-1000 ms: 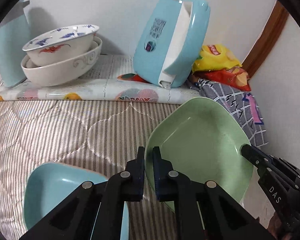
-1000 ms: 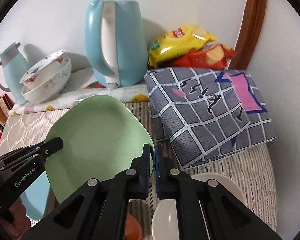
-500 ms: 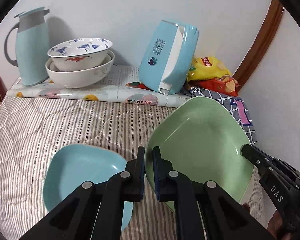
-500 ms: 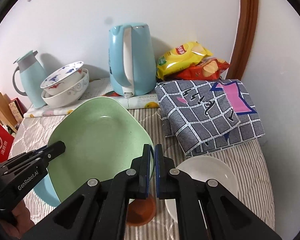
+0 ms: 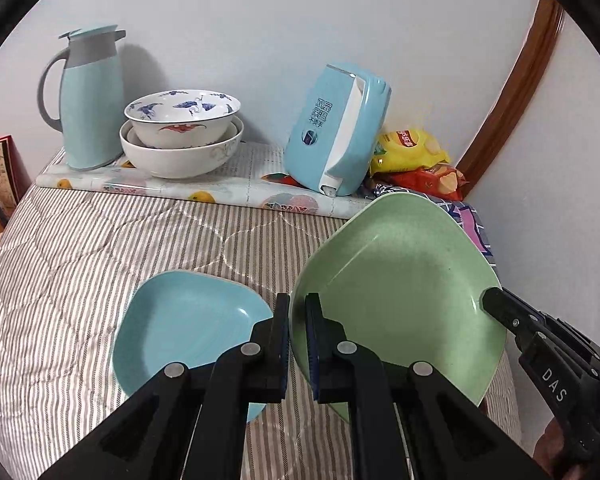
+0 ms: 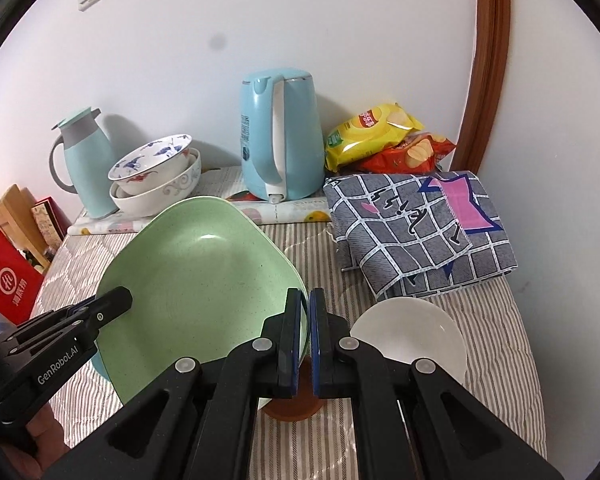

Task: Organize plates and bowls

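Observation:
A green squarish plate (image 5: 396, 292) (image 6: 200, 280) hangs tilted above the striped bedding, gripped at two opposite rims. My left gripper (image 5: 297, 312) is shut on its left rim, and its tip (image 6: 120, 296) shows in the right wrist view. My right gripper (image 6: 305, 308) is shut on the right rim, its tip (image 5: 488, 300) visible in the left wrist view. Below lie a light blue plate (image 5: 188, 328), a white plate (image 6: 412, 332) and a small brown dish (image 6: 292, 408), partly hidden by my fingers. Two stacked bowls (image 5: 180, 136) stand at the back.
Against the wall stand a blue thermos jug (image 5: 88, 100) and a blue kettle (image 6: 280, 136) on a patterned mat (image 5: 236, 188). Chip bags (image 6: 372, 132) and a folded checked cloth (image 6: 416, 228) fill the back right. Boxes and a red bag (image 6: 12, 284) sit off the left edge.
Both grippers rose and drew back together, carrying the green plate up. The blue plate, white plate and brown dish beneath came further into view.

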Available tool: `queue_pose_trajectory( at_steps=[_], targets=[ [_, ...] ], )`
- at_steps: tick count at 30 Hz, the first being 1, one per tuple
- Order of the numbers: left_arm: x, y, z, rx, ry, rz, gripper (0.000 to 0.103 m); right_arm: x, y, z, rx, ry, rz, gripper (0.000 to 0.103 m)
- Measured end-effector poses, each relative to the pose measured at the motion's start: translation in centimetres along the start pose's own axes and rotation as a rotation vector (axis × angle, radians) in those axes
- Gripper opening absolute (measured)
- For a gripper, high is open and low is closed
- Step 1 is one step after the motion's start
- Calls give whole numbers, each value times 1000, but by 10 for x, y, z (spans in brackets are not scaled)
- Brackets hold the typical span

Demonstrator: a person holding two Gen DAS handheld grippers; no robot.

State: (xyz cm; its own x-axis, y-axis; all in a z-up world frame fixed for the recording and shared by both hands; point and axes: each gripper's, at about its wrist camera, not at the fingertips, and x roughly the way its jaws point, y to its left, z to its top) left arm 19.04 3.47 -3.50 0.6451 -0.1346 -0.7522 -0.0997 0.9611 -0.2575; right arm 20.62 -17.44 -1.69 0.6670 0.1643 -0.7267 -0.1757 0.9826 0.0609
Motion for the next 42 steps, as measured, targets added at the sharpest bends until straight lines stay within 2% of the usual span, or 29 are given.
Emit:
queue_pose_trajectory(
  at_steps=[14, 42],
  targets=[
    [-17, 23, -8, -24, -6, 10, 8, -9, 21, -7, -15, -7, 26, 5],
    [-16, 88, -30, -115, 28, 72, 8, 19, 75, -25, -76, 40, 101, 5]
  ],
)
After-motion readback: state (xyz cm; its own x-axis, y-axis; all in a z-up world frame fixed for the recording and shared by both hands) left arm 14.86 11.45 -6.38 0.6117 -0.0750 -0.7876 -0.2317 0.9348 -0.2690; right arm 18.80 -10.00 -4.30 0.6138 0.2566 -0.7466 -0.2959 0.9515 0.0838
